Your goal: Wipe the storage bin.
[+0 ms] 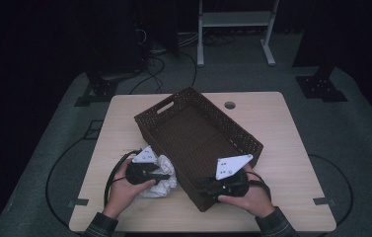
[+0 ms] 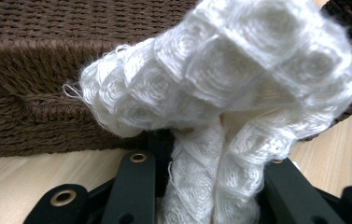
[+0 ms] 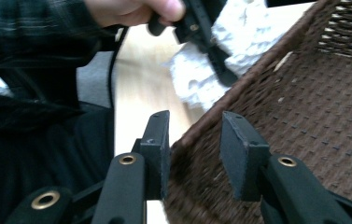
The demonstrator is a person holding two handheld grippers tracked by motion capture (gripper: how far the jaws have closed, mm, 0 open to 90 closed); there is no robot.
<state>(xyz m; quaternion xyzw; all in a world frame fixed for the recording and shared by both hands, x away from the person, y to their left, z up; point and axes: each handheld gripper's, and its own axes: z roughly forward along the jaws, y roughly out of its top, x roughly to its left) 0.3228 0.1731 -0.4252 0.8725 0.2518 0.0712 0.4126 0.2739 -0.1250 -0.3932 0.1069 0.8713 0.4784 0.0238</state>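
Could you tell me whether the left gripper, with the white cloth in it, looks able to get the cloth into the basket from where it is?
Probably yes. The left gripper holds the white cloth right beside the basket, whose open inside is bare; only its near wall must be cleared.

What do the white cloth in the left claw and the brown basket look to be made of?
The white cloth looks like a soft woven or knitted textile, likely cotton: matte, with raised waffle-like squares and loose fibres at its edges. The basket looks like woven wicker or twisted paper cord, dark brown and matte, with visible braided strands; the exact fibre is unclear.
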